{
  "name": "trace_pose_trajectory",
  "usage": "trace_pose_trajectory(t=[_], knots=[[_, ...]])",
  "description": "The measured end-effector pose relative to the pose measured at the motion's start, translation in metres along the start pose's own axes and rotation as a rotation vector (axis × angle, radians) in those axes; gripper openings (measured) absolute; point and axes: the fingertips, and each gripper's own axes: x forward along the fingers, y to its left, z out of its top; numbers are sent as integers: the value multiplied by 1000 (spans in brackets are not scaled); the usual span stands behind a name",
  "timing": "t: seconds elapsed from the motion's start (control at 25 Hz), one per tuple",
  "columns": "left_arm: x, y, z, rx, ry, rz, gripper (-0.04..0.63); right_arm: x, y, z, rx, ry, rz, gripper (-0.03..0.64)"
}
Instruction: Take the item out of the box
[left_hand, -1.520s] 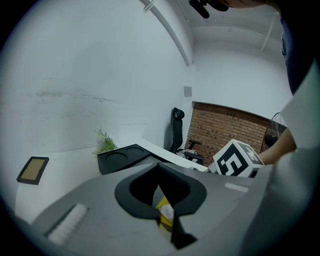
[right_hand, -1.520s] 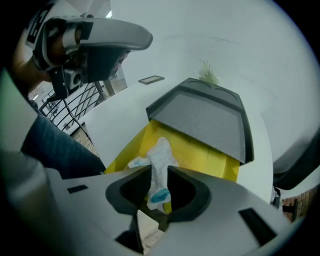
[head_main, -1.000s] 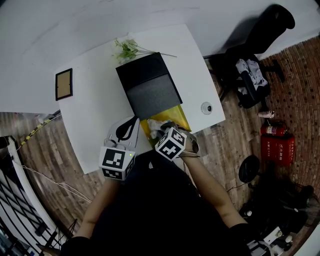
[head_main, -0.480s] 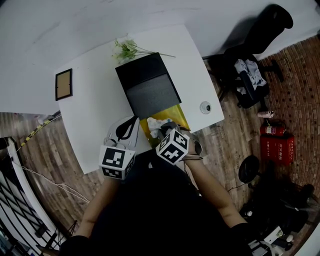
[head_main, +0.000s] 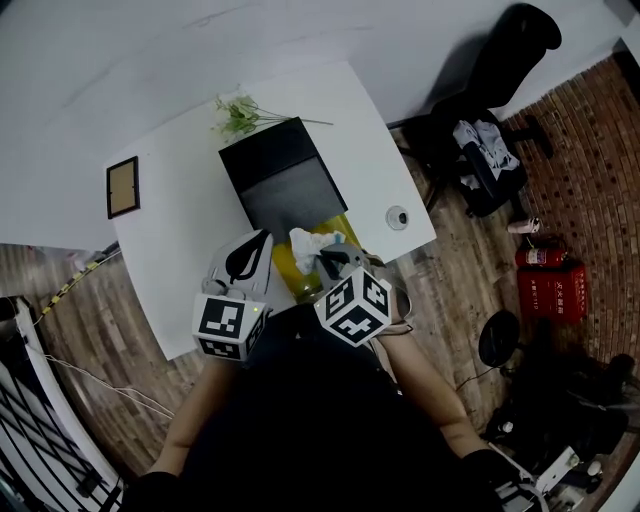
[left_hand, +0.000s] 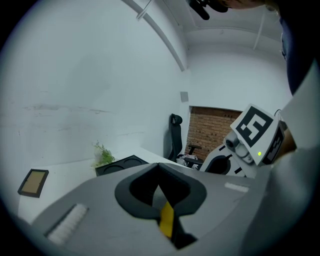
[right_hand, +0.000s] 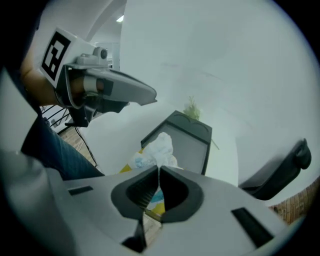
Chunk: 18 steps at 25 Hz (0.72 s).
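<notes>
Yellow box (head_main: 283, 263); white crumpled item (right_hand: 160, 147) above, pinched by right gripper (right_hand: 158, 171)

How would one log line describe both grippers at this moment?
right gripper: jaws just closing, shut on white crumpled item, held over yellow box | left gripper: jaws shut, empty

I count two grippers in my hands: left gripper (head_main: 256, 248) and right gripper (head_main: 328, 260). On the one white table (head_main: 180, 255) are one black box (head_main: 283, 180), one white crumpled item (head_main: 308, 243), one picture frame (head_main: 123, 186) and one green sprig (head_main: 238, 115) — and beside it, one office chair (head_main: 490, 110).
</notes>
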Motion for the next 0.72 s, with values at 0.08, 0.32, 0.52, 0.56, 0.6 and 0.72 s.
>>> trace_pose_trajectory(t=[0.08,0.32,0.52,0.56,0.6,0.72], knots=[[0,-3,11,15,-23,-1,12,-13,-8,8,6,-34,-39,21],[-3,-10,49,55,-109,5,12,-53,-34,30,25,-148,-171,20],[-8,-16,82,105,-186,13,12,-94,-61,50,42,-270,-301,20],[-10,-18,88,111,-201,18,12,-103,-66,54,49,-297,-327,20],[-12,-19,95,117,-216,24,11,-112,-71,58,56,-325,-354,20],[-18,-19,119,116,-257,63,11,-138,-87,69,85,-413,-426,20]])
